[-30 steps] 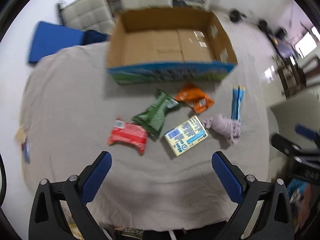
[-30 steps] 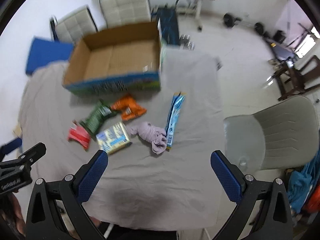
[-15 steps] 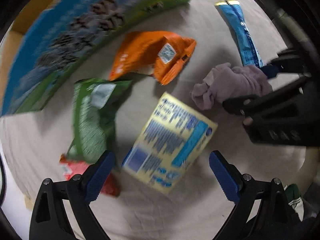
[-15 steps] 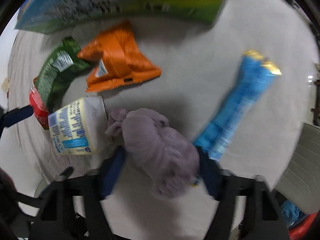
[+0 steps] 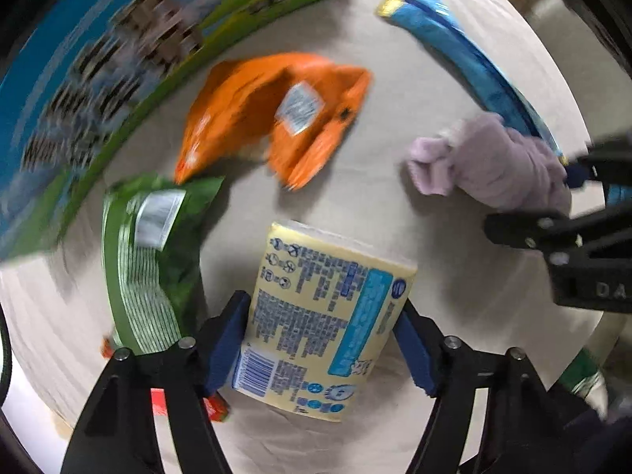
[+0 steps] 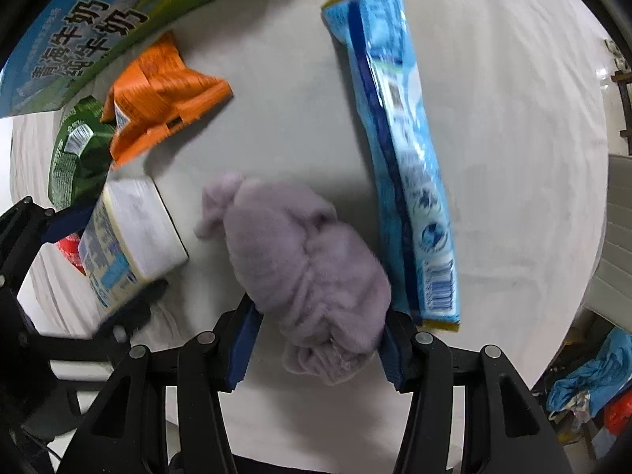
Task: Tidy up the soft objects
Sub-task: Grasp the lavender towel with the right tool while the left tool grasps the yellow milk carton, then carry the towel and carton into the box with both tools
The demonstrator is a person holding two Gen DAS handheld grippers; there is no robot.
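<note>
My left gripper (image 5: 322, 339) is shut on a yellow tissue pack (image 5: 320, 328), its blue pads pressing both sides. The pack also shows in the right wrist view (image 6: 126, 245). My right gripper (image 6: 316, 343) is shut on a crumpled lilac cloth (image 6: 304, 268), which lies on the grey table cover; the cloth also shows in the left wrist view (image 5: 493, 162). An orange snack bag (image 5: 272, 114) lies beyond the pack, a green bag (image 5: 146, 260) to its left, and a long blue packet (image 6: 399, 146) right of the cloth.
A cardboard box with a printed blue and green side (image 6: 102, 19) stands at the far left of the table. A red packet (image 5: 185, 403) peeks from under the green bag. A grey chair (image 6: 616, 237) stands at the right, past the table's edge.
Both grippers dropped from high above the table to its surface. The left closed on the yellow tissue pack; the right closed on the lilac cloth.
</note>
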